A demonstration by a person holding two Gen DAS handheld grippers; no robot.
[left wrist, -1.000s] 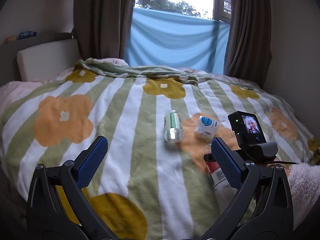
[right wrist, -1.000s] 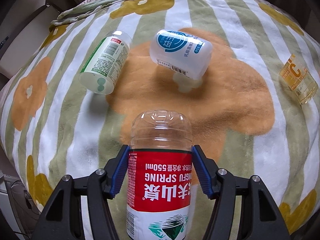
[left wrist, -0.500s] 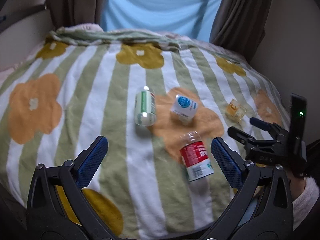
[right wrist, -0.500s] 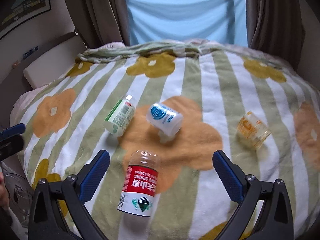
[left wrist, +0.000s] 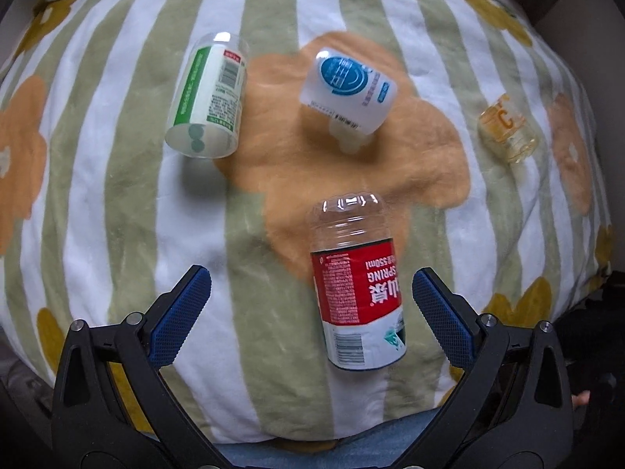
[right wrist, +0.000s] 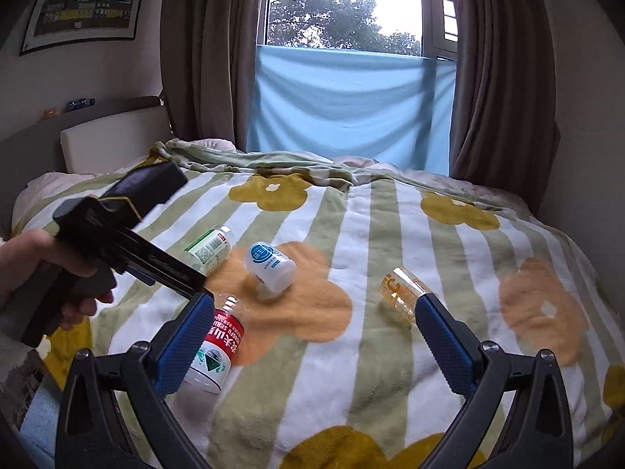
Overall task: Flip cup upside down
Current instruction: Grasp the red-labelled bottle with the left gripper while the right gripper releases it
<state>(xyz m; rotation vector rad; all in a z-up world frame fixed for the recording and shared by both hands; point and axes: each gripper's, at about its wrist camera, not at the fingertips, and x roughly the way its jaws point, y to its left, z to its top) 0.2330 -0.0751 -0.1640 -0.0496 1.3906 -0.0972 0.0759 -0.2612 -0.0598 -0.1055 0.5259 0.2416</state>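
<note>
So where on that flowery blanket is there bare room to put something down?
The widest bare stretch is the right side of the blanket, beyond the amber cup. The near-left stripes below the green-labelled bottle are free too. The middle is crowded: that bottle, the blue-labelled white bottle and the red-labelled water bottle cluster around the orange flower.

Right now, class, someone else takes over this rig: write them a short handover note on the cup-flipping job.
Left gripper: jaws open, empty, poised over the red bottle, not gripping it.
Right gripper: jaws open, empty, raised above the bed.
Things: red bottle, green bottle and amber cup lie on their sides; the white bottle is tipped neck-down.
Done: I cannot see anything finished; the cup is not upside down.
Left: grasp the cup, turn it over, set it down.
</note>
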